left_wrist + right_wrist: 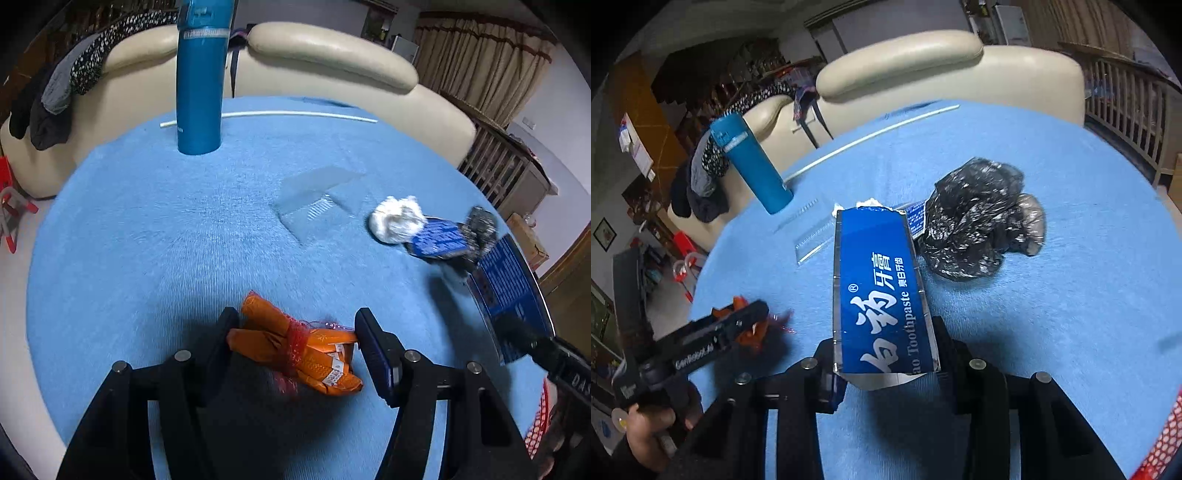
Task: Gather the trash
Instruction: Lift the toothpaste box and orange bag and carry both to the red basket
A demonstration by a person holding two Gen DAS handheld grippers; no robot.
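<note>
Right gripper holds a toothpaste box; left gripper straddles an orange wrapper on the blue desk.

The right fingers are nearly closed, clamped on the near end of the box, which juts forward above the desk. The left fingers stand about half open on either side of the orange wrapper, which is tied with red netting and lies on the desk; whether the pads touch it I cannot tell. Farther off lie a crumpled black bag, a white paper wad and a small blue packet, close together. A clear plastic sheet lies mid-desk, and a blue bottle stands upright near the far edge by a white stick. A hand grips the left gripper's handle.
</note>
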